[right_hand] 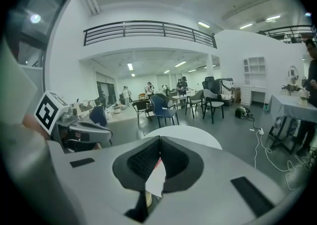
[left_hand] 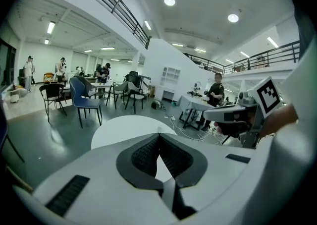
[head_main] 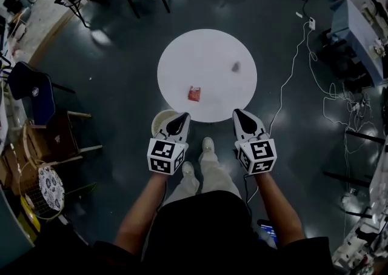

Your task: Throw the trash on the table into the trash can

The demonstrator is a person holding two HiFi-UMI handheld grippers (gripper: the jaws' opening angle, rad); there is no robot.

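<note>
Left gripper (head_main: 178,121): jaws shut, empty, above can (head_main: 159,120) at table (head_main: 206,46) edge. Red wrapper (head_main: 194,93) lies near front of top. Grey scrap (head_main: 236,66) lies farther back, to right. Right gripper (head_main: 243,117): jaws pressed together, nothing held.

Risks: flat wrapper may skid off smooth top if nipped at slant. Left gripper may knock can. Floor cable (head_main: 285,80) may snag foot.

Head view alone shows can and both trash pieces. Left gripper view shows bare top only. Right gripper view catches red sliver past its pads, likely wrapper.
</note>
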